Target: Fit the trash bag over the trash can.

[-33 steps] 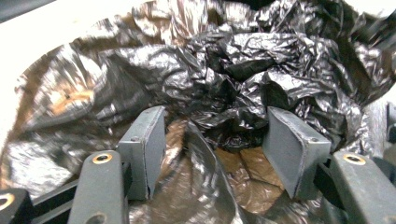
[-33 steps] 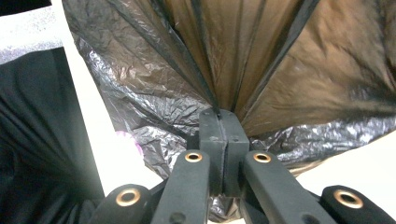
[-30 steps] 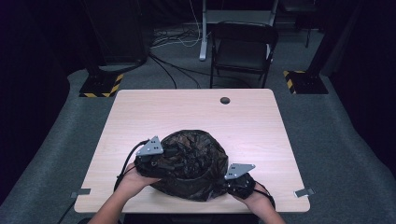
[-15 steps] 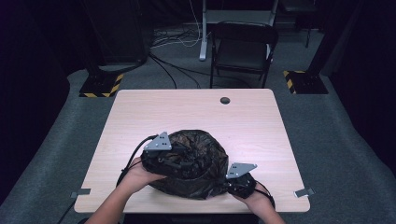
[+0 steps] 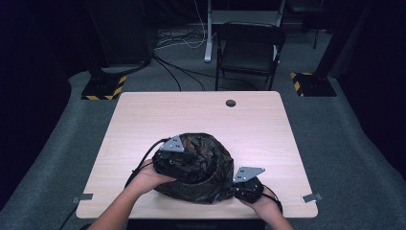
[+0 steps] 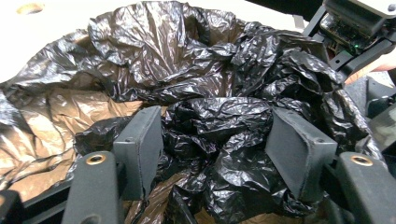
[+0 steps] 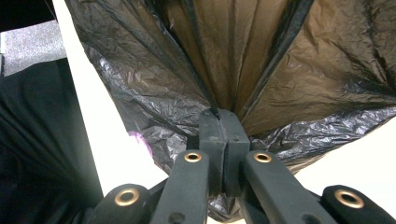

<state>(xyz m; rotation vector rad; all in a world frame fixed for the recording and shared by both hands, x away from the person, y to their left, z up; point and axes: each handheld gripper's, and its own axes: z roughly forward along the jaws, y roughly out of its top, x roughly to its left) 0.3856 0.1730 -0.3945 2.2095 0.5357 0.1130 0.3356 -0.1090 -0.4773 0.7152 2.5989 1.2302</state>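
A crumpled black plastic bag [image 5: 198,167] sits on the near half of a light wooden table [image 5: 143,115], a person working it from the near edge with a gripper in each hand. The left gripper [image 6: 219,149], its grey plate at the bag's upper left in the high view, stands with its jaws spread wide over bunched folds of film in the bag's open mouth, gripping nothing. Compared with a second ago, that gripper has travelled from the bag's left flank inward and up onto the top of the heap, the left hand [image 5: 146,176] following it. The right gripper [image 7: 219,140] has kept its place at the bag's near right corner, jaws pressed together on a gathered pleat of the film, which fans out taut above them. The right hand [image 5: 261,203] rests at the table's near edge. A small dark round hole [image 5: 231,103] marks the far side of the tabletop, and a black chair [image 5: 249,48] stands on the grey floor beyond.
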